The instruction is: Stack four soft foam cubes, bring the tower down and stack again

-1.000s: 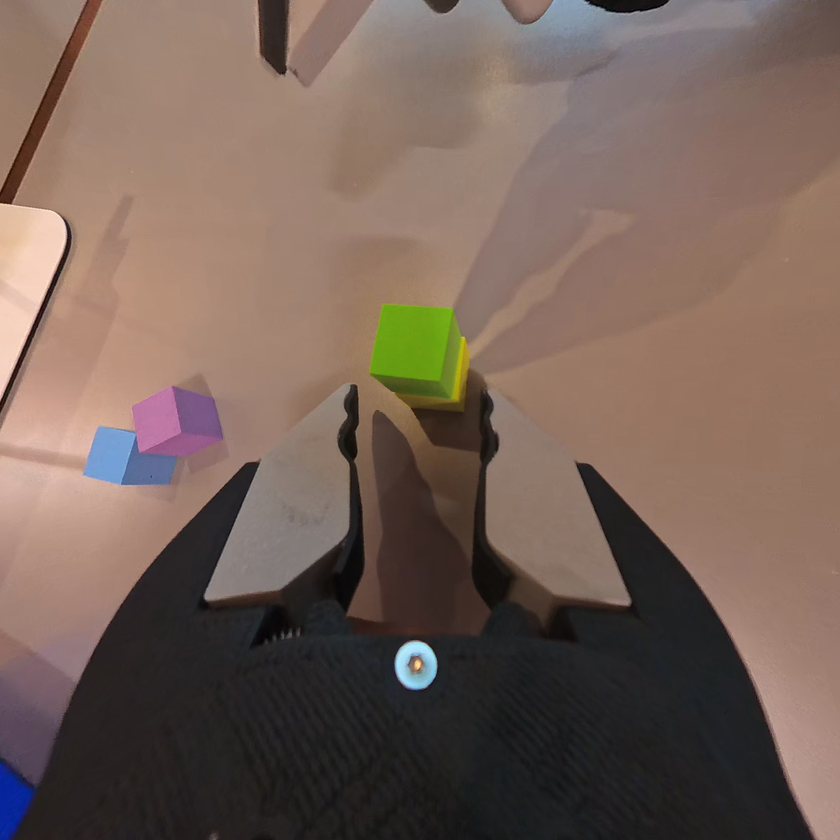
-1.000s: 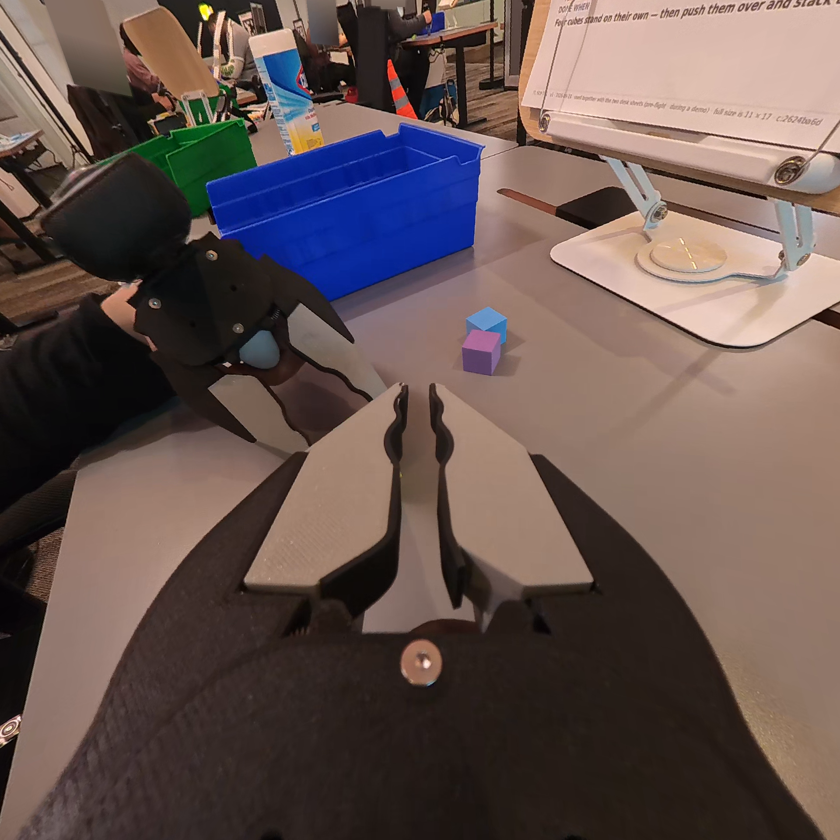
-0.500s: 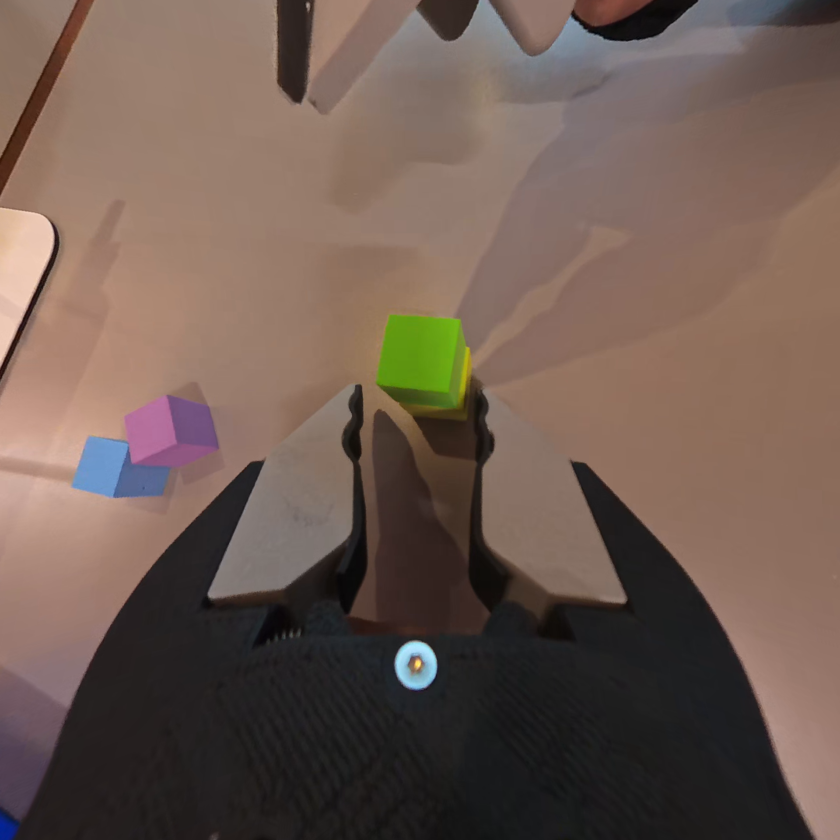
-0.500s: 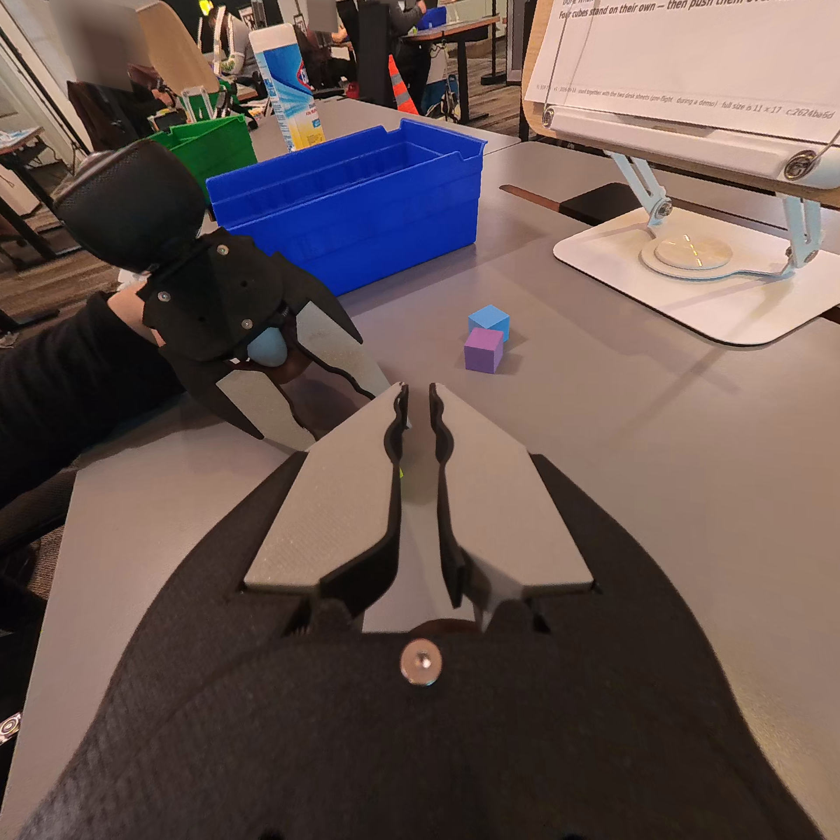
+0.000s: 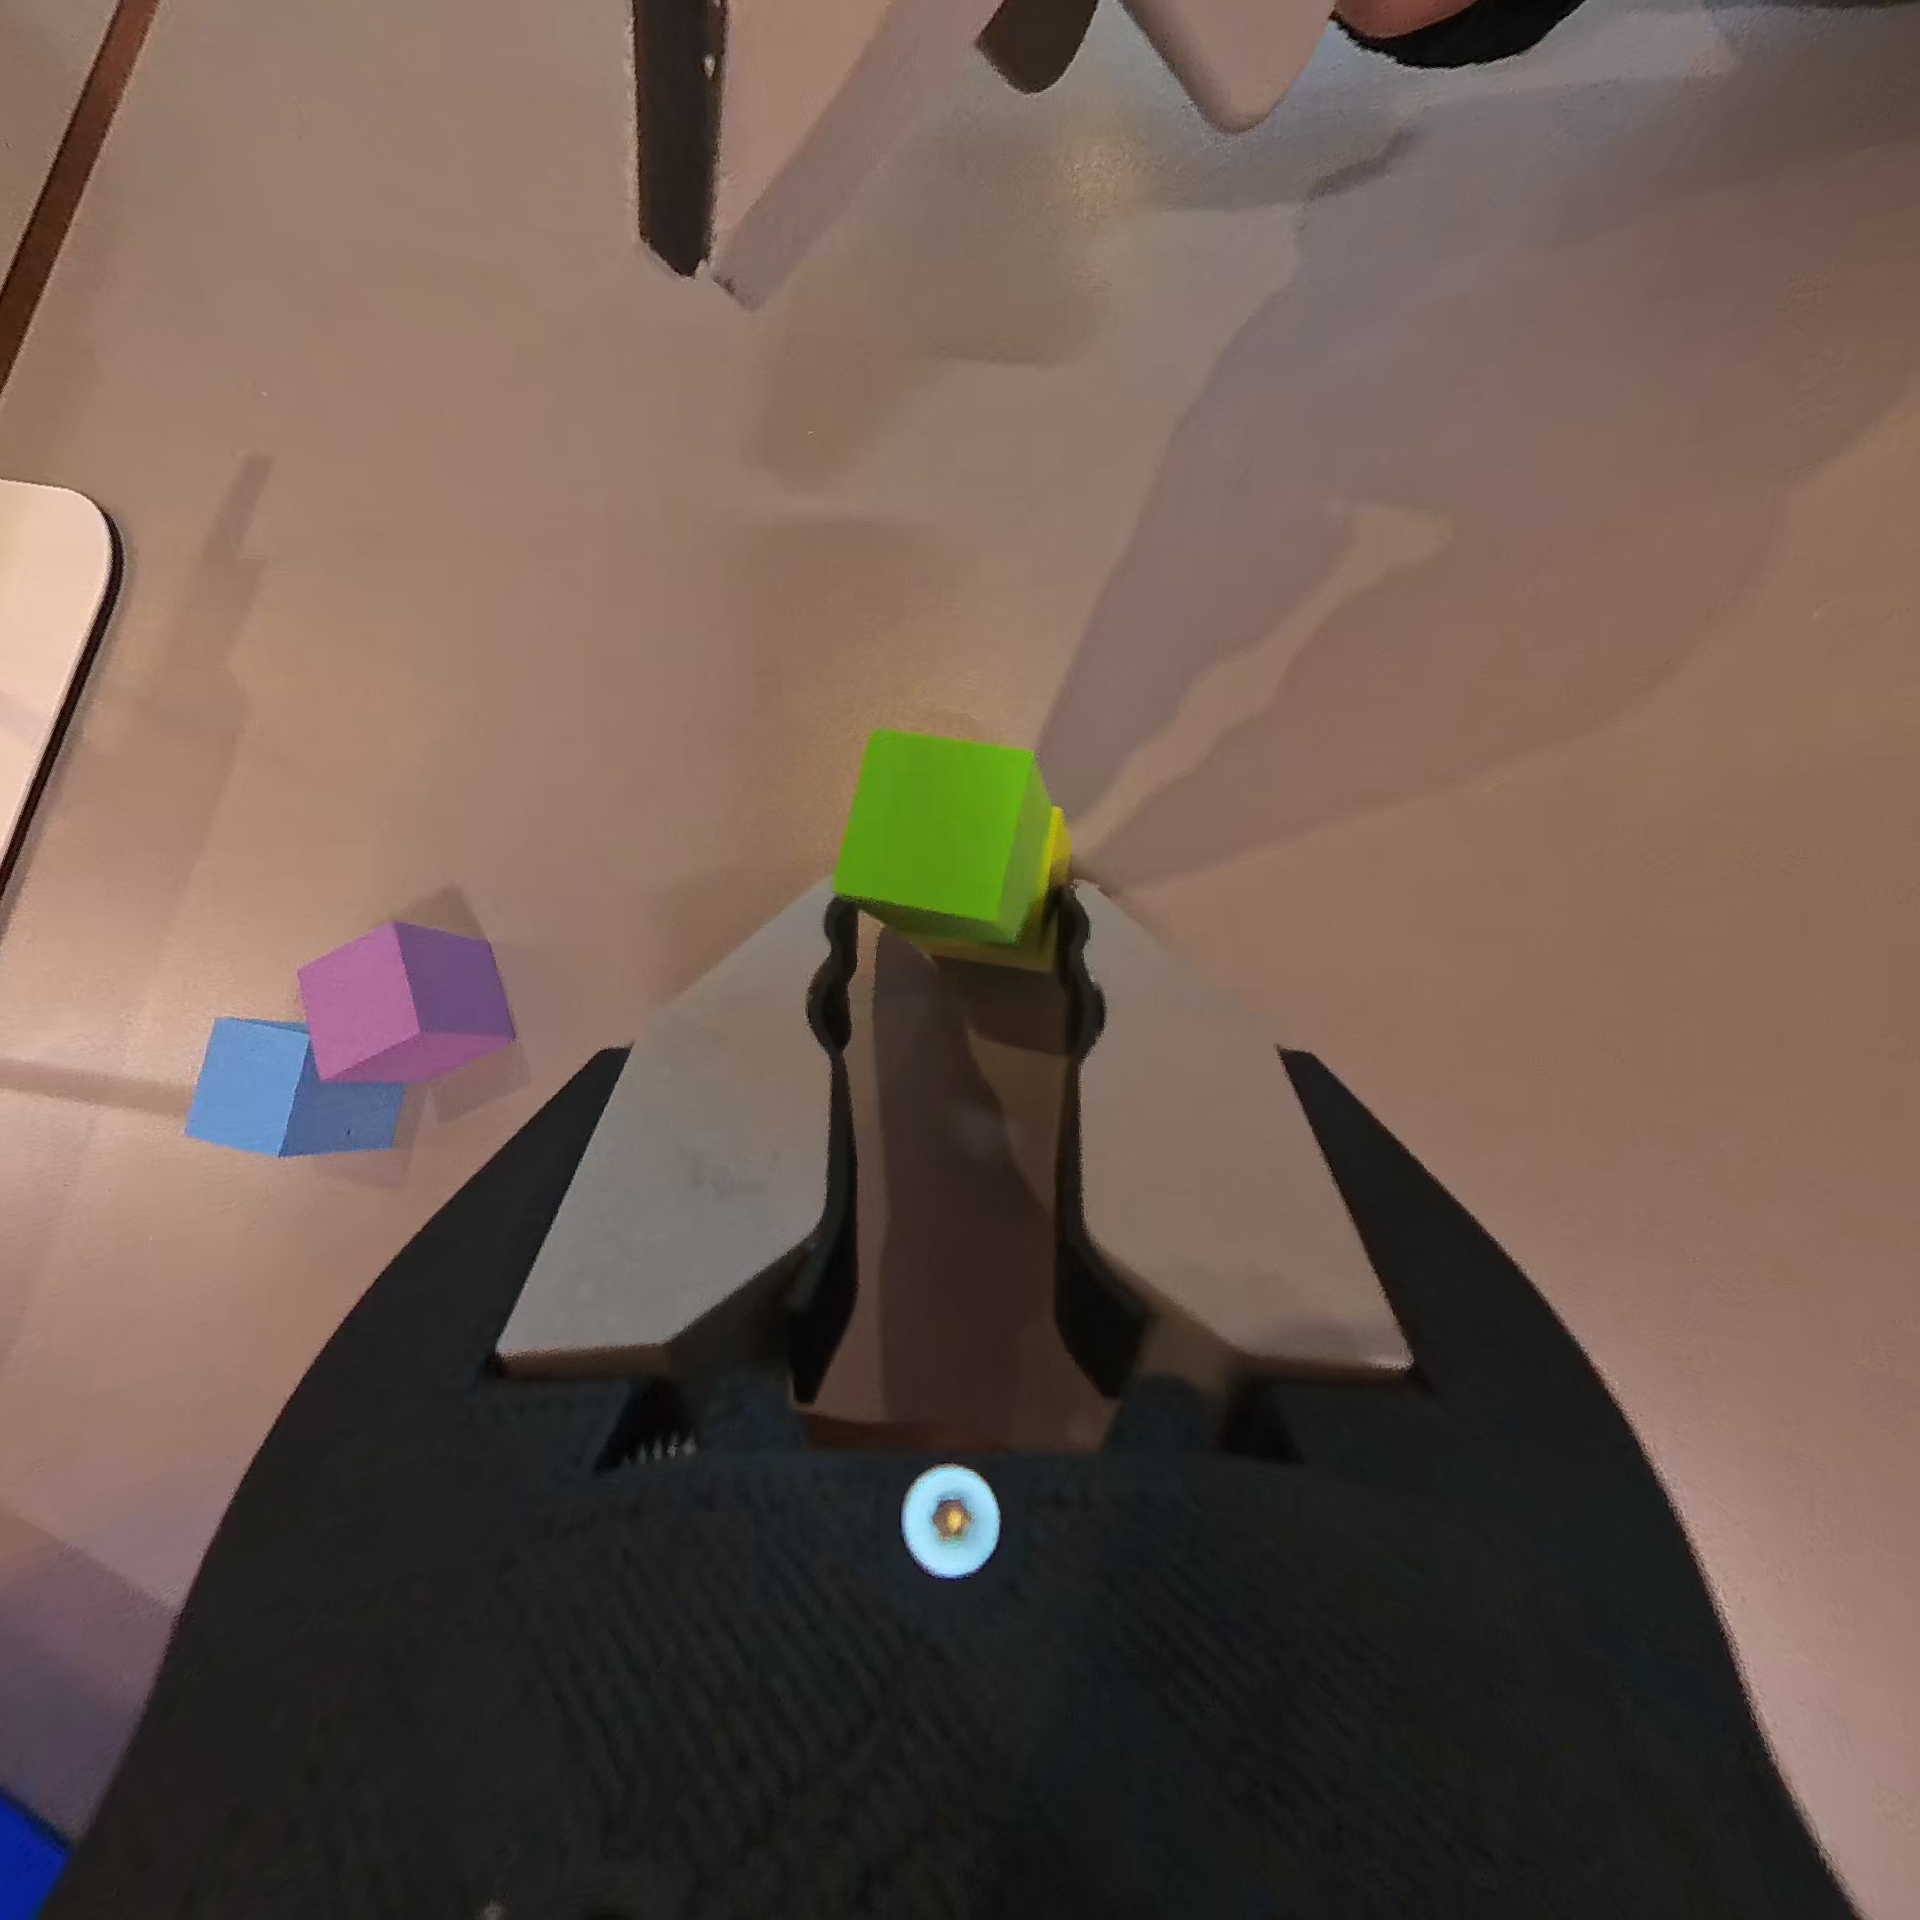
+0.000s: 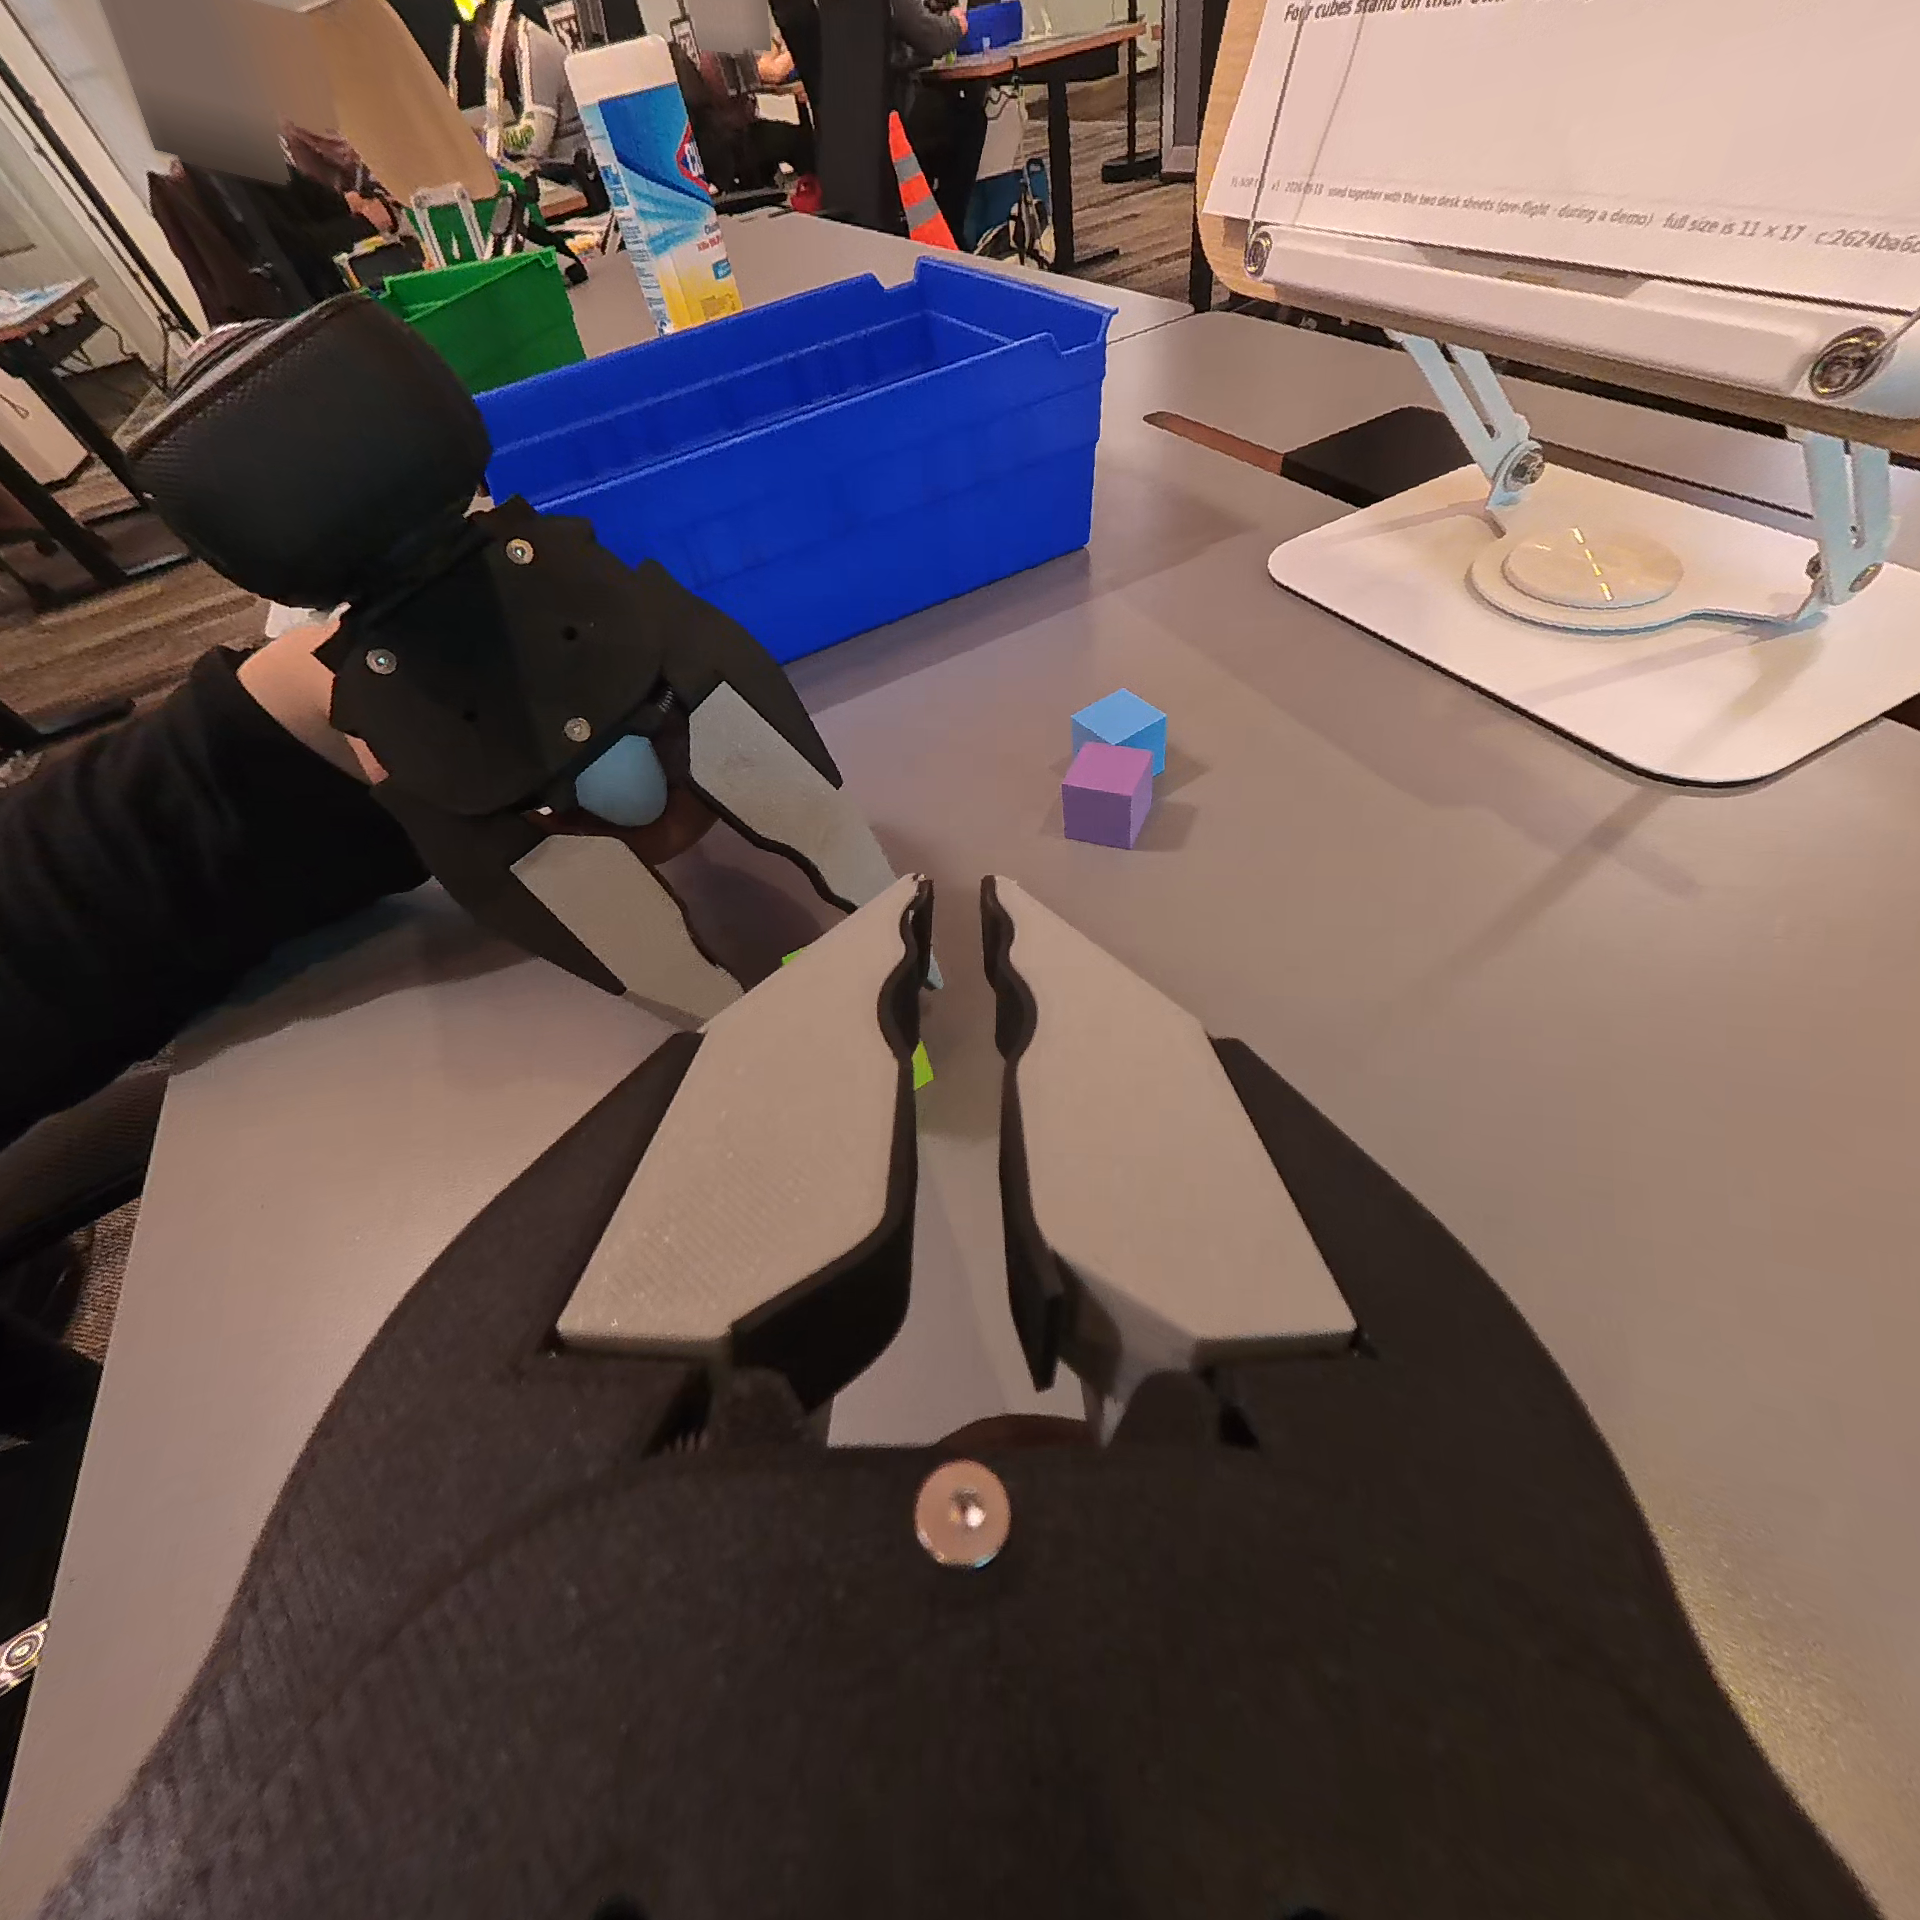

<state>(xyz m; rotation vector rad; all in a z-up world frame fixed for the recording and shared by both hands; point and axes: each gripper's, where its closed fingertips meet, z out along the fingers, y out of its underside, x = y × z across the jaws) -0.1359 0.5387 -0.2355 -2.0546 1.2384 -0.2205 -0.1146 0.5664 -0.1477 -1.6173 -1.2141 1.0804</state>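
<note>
Busy office, grey table [image 6: 1455,1039] – blue bin [image 6: 810,468] upper left. Left gripper [image 5: 951,914] mid-frame, jaws flanking the yellow cube [image 5: 1055,873] under the green cube [image 5: 935,831]; grip unclear. Right gripper [image 6: 954,894] nearly closed, empty. Purple cube [image 6: 1107,795], blue cube [image 6: 1120,722] lie touching, centre-right – two stacked, two left.

Open-plan office: rows of desks [image 6: 1039,52], seated people [image 6: 540,94].
</note>
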